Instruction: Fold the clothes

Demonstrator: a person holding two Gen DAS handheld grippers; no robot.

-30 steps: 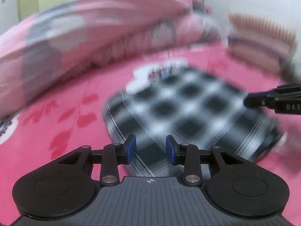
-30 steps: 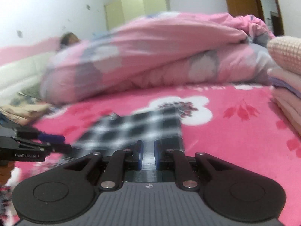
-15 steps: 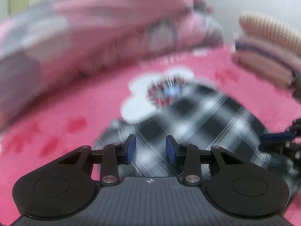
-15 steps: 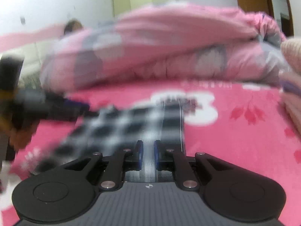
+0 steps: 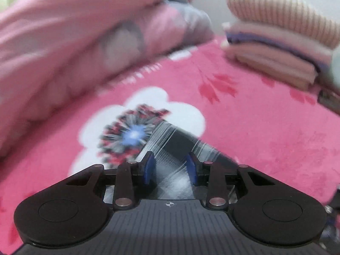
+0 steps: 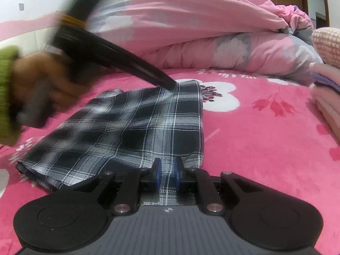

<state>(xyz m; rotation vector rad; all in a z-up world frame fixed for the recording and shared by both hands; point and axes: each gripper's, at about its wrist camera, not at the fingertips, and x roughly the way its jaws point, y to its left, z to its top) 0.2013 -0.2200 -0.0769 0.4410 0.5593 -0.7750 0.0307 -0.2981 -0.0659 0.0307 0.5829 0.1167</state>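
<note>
Pink floral bedspread (image 6: 265, 148) carries the thin, limp plaid garment (image 6: 136, 131); your right gripper (image 6: 167, 173) pinches its 6 o'clock hem, your left gripper (image 5: 170, 166), jaws narrowing, straddles its 12 o'clock corner: grip edges

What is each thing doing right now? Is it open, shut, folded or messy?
Plaid cloth: folded flat on the blanket, near edge pinched.
Right gripper: shut on the plaid cloth.
Left gripper: open, jaws just closing in, far corner of the cloth between them.
Quilt: bunched up in a heap.
Clothes stack: folded, piled neatly.
</note>
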